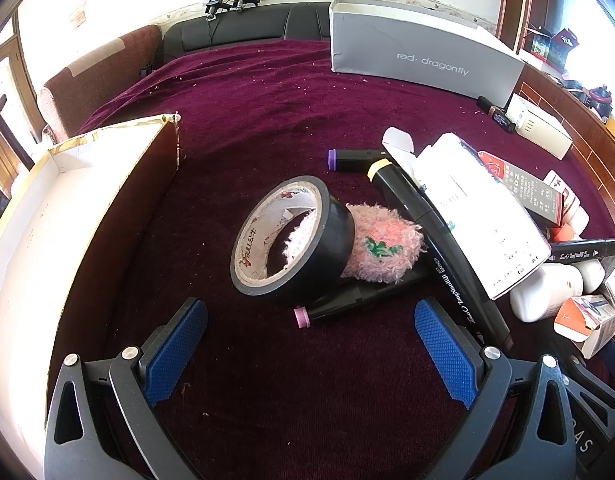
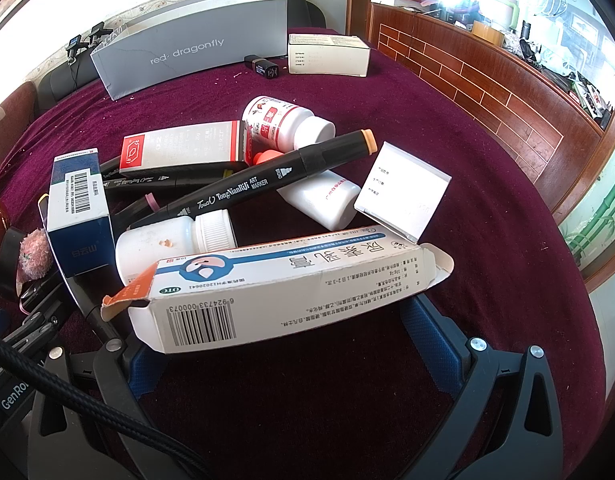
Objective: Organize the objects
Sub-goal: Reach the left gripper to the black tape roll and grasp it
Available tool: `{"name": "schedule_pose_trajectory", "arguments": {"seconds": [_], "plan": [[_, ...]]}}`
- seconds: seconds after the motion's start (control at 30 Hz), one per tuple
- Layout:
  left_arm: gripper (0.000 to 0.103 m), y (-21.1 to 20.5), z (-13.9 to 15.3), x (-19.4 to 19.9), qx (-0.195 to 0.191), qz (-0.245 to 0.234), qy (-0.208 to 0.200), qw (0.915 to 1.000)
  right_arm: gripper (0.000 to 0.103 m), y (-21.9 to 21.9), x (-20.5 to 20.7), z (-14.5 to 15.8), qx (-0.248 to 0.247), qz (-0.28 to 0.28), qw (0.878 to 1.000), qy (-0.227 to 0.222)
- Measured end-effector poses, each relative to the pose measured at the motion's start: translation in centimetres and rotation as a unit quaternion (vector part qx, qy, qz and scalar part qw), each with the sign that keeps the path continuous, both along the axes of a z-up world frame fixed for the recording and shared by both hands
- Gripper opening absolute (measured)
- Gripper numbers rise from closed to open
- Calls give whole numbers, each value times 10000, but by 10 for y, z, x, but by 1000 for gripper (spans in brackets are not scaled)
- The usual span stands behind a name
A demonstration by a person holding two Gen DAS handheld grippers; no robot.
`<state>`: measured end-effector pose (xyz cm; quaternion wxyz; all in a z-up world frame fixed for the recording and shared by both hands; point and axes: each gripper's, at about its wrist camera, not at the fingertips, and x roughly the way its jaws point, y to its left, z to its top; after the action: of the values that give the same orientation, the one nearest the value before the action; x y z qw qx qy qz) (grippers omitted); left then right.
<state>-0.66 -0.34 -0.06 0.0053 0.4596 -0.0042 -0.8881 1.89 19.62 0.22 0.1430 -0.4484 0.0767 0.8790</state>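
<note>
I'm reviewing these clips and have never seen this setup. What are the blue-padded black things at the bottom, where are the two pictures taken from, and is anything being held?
Those are two hand-held grippers, one in each of a person's hands, each with a camera looking forward along its jaws. In the left camera's picture the left gripper is open over a purple cloth, facing a roll of black tape that leans on a pink fluffy ball, with an open cardboard box on the left. In the right camera's picture the right gripper is open too, behind a white carton in a pile of markers, bottles and small boxes. Nothing is held.
</note>
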Motion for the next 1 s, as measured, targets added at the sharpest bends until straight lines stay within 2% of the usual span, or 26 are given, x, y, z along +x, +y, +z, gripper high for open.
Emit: {"name": "schedule_pose_trajectory", "arguments": {"seconds": [0.13, 0.33, 0.47, 0.63, 0.7, 0.77, 0.83, 0.87, 0.93, 1.0], "plan": [[101, -8, 2, -7, 16, -188, -287, 9994, 103, 0, 0, 0, 2, 1, 10000, -2], [102, -23, 2, 3, -58, -984, -728, 9925, 103, -3, 1, 3, 17, 51, 10000, -16], [102, -27, 1, 13, -140, -1123, -610, 9917, 103, 1, 3, 7, -142, 683, 9975, -104], [102, -18, 5, 23, -233, -1169, -476, 9917, 103, 16, 10, 13, -804, 759, 9937, -194], [102, -19, 5, 25, -228, -1196, -432, 9916, 103, 9, 6, 12, -604, 895, 9931, -449], [102, -22, 6, 24, -195, -1289, -538, 9900, 103, -6, -2, 9, -68, 1040, 9913, -801], [101, -31, 9, 25, 54, -1320, -796, 9880, 103, -4, -2, 11, -139, 1000, 9921, -745], [101, -36, 14, 28, 229, -1394, -772, 9870, 103, -2, -2, 11, -146, 981, 9924, -732], [101, -45, 26, 35, 281, -1506, -585, 9865, 103, -2, 1, 10, -142, 935, 9928, -739], [101, -51, 39, 39, 157, -1570, -347, 9869, 102, 0, 10, 11, -184, 780, 9939, -757]]}}
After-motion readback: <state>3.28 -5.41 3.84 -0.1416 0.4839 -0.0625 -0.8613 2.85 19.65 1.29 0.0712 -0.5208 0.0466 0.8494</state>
